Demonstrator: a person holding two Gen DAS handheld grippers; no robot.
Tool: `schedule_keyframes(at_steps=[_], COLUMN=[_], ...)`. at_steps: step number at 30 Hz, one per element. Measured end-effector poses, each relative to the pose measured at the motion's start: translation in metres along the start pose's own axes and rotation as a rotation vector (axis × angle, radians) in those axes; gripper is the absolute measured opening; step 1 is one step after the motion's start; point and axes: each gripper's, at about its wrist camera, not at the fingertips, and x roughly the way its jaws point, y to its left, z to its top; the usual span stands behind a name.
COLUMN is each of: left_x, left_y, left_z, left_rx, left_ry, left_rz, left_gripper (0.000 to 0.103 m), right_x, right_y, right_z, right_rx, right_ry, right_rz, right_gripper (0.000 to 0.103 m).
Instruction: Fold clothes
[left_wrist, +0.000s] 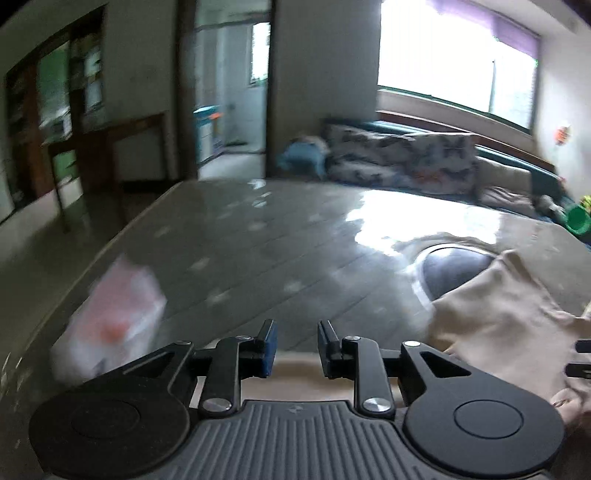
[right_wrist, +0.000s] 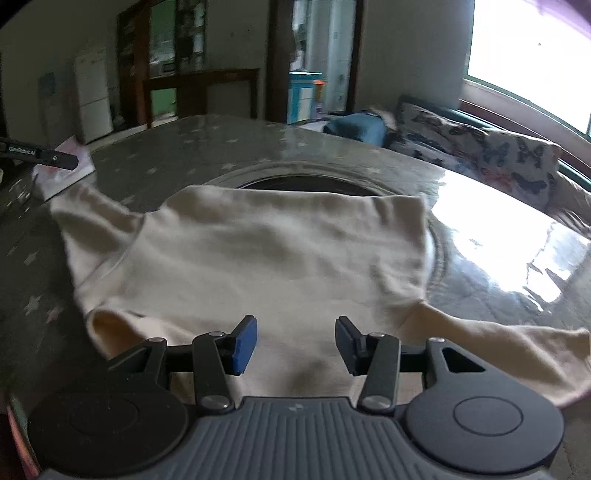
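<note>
Evidently the fold has yet to begin: the cream shirt (right_wrist: 266, 258) lies spread on the bench (right_wrist: 491, 236), both the left hand-held gripper (left_wrist: 295, 345) and right hand-held gripper (right_wrist: 295, 341) gape empty, so next each needs to pinch a near edge.

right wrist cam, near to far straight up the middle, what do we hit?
Open right claw → cream fabric garment lying spread out → dark round inset in the table → grey star-patterned tabletop → blue cushion beyond the table edge.
</note>
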Motion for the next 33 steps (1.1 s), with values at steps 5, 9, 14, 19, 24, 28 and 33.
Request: schedule_keyframes(at_steps=[5, 9, 14, 19, 24, 28, 33], left_x=[0.033, 0.082, 0.121, 0.131, 0.097, 0.057, 0.033], left_y=[-0.051, -0.088, -0.120, -0.123, -0.130, -0.148, -0.177], left_z=[0.018, 0.022, 0.016, 0.014, 0.013, -0.004, -0.044], left_rx=[0.098, 0.161, 0.191, 0.189, 0.233, 0.363, 0.558], left_ry=[0.013, 0.071, 0.147, 0.152, 0.052, -0.064, -0.079], left_rz=[-0.163, -0.257, -0.252, -0.308, -0.377, -0.484, -0.595], left_gripper=[0.050, 0.060, 0.060, 0.020, 0.015, 0.015, 0.016], right_x=[0.002, 0.004, -0.001, -0.004, -0.011, -0.011, 0.009], right_y=[-0.009, -0.011, -0.012, -0.018, -0.029, -0.036, -0.035], right_z=[0.001, 0.004, 0.007, 0.011, 0.023, 0.042, 0.062], right_rx=[0.054, 0.076, 0.079, 0.093, 0.135, 0.178, 0.191], right_ry=[-0.025, -0.033, -0.042, -0.049, -0.077, -0.105, -0.101], right_rz=[-0.022, -0.020, -0.025, -0.037, -0.045, -0.037, -0.031], right_gripper=[0.048, 0.048, 0.049, 0.049, 0.049, 0.049, 0.048])
